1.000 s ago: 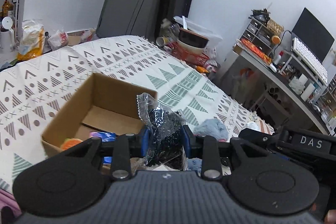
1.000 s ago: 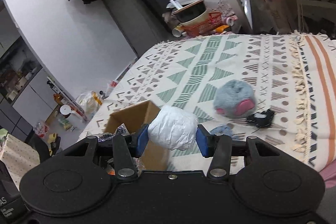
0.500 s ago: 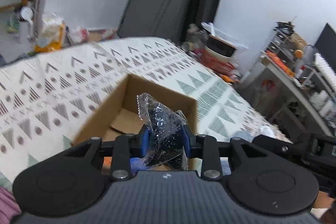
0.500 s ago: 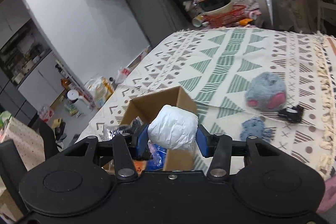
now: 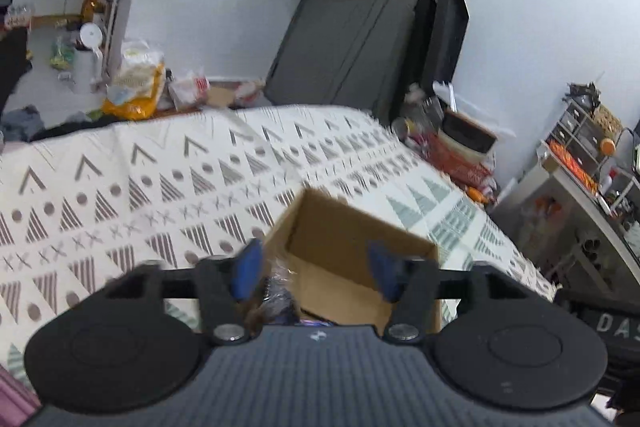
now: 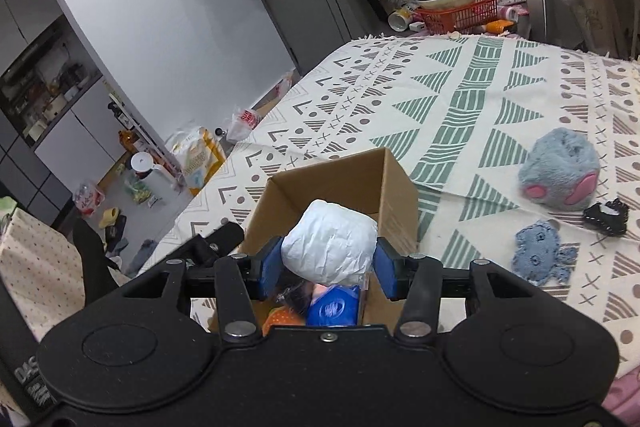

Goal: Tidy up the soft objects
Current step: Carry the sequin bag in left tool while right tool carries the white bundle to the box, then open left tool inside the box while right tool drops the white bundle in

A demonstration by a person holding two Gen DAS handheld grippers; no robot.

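Observation:
An open cardboard box [image 5: 352, 227] sits on the patterned bedspread [image 5: 120, 187]. My left gripper [image 5: 314, 273] hangs over the box's near left corner, open, with nothing between its blue pads [image 5: 245, 273]. The crinkly black plastic packet [image 5: 280, 297] lies just below, inside the box. My right gripper [image 6: 329, 269] is shut on a white crumpled bundle [image 6: 330, 241] above the same box [image 6: 396, 187]. Under it in the box lie a blue item [image 6: 332, 309], an orange item [image 6: 280, 319] and the black packet [image 6: 298, 293].
On the bedspread [image 6: 460, 99] right of the box lie a grey plush toy [image 6: 560, 167], a flat blue knitted toy [image 6: 536, 253] and a small black item [image 6: 606, 213]. Bags [image 5: 136, 87] clutter the floor beyond the bed. A desk [image 5: 592, 195] stands at right.
My left gripper opened and let the black packet fall into the box. My right gripper carried the white bundle from beside the box to above it.

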